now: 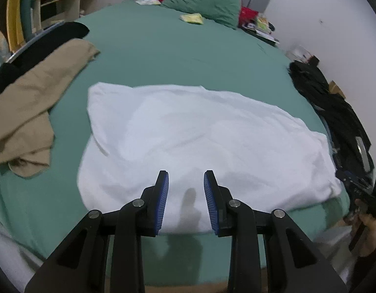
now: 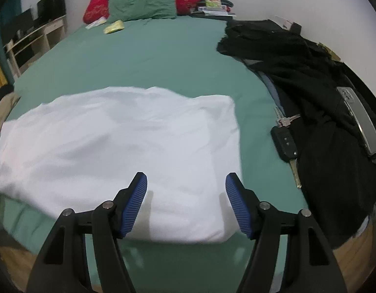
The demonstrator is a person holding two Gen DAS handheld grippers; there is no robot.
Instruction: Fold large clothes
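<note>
1. You are at the foot of a bed (image 1: 144, 48) made up in a green sheet, with pillows at the headboard end and other clothes along both side edges.
2. Your left gripper (image 1: 186, 183) has its fingers (image 1: 163, 195) parted a moderate way with nothing between them; they hang just above the near edge of the bed.
3. Your right gripper (image 2: 186, 185) is spread wider, its fingers (image 2: 136, 195) also empty, hovering over the same near edge.
4. The white garment (image 1: 200, 134) lies straight ahead of both grippers, flat on the sheet, its near hem running along the bed's foot edge right under the fingertips.
5. Its long axis runs across the bed, side edge to side edge, so you face its long side, not its end.
6. The right gripper sits over the garment's right near corner (image 2: 224, 234); the left gripper sits nearer the middle of the hem. The left near corner looks the farther reach for you.
7. Farther out, beige trousers (image 1: 29, 112) lie by the left edge, and a black garment (image 2: 310, 92) with car keys (image 2: 284, 141) just beside it lies by the right edge, near the white garment but not touching it.
</note>
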